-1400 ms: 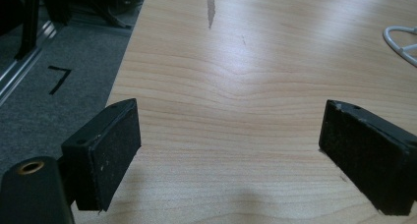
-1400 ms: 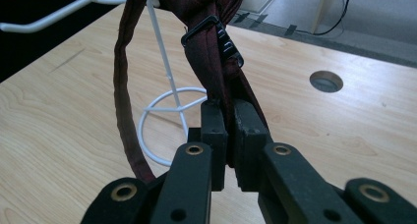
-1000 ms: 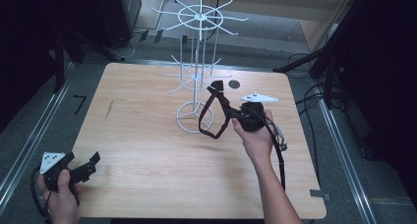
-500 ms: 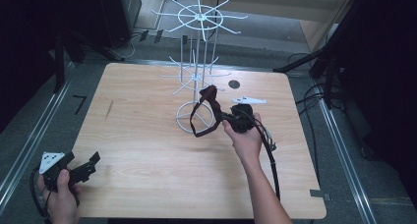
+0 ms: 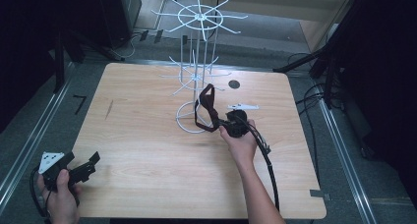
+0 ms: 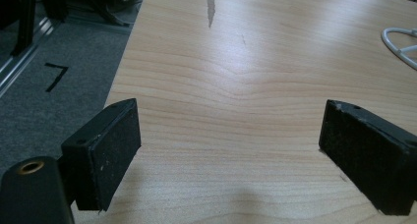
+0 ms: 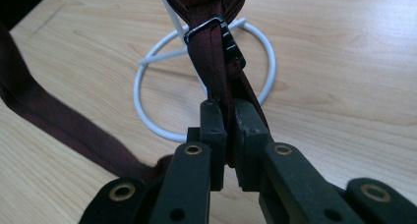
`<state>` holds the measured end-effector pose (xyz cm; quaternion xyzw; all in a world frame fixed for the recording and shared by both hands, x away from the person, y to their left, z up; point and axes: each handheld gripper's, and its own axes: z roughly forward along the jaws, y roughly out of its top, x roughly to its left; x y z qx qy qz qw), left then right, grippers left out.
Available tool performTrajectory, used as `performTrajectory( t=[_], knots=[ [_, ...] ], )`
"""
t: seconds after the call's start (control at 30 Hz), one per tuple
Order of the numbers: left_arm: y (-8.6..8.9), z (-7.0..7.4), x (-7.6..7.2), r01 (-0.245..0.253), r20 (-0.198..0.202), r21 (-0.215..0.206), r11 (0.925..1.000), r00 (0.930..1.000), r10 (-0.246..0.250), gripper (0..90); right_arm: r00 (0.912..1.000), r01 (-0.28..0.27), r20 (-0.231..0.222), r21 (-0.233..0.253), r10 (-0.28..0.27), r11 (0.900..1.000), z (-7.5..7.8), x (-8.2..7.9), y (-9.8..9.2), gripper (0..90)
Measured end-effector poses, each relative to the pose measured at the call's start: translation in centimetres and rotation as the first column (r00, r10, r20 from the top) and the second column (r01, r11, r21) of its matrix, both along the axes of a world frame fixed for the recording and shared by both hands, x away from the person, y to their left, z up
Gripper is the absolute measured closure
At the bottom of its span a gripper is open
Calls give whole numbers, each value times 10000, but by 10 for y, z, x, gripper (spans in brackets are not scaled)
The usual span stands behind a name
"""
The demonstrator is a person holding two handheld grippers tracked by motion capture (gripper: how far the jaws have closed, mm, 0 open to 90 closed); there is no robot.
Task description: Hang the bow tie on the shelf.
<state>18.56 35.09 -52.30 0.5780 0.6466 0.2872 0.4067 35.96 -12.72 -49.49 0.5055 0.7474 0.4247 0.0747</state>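
Observation:
A dark maroon strap [image 5: 205, 106] with a metal buckle [image 7: 209, 26] hangs in a loop beside the white wire rack [image 5: 196, 71]. My right gripper [image 5: 222, 122] is shut on the strap [image 7: 216, 67], holding it above the rack's round base ring [image 7: 206, 86]. One end of the strap trails across the wood at the left of the right gripper view. My left gripper [image 5: 81, 169] rests at the table's near left corner, open, with bare wood between its pads [image 6: 110, 150].
The wooden table [image 5: 147, 150] has a dark round hole [image 5: 234, 84] behind the rack. A black cable [image 5: 268, 170] trails from the right gripper toward the front edge. Grey floor with a metal rail [image 5: 29, 145] lies to the left.
My right gripper has carried the strap left and a little nearer, toward the rack's base ring. The left gripper has stayed put.

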Motion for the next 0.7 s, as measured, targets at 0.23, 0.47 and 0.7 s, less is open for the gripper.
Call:
performTrajectory(
  t=[0.23, 0.47, 0.7],
  knots=[
    [0, 0, 0, 6, 5, 10, 10000, 10000, -6, 94, 9998, 19, -197, -176, -23, 9998, -12, 0, 1, 861],
    [0, 0, 0, -3, 1, -7, 10000, 10000, 3, 94, 9995, -125, -288, 108, 128, 9999, -13, 0, -2, 795],
    [0, 0, 0, 1, 2, -17, 10000, 10000, -1, 94, 9984, -508, 252, 158, 504, 9986, -5, -4, -2, 563]
  ],
)
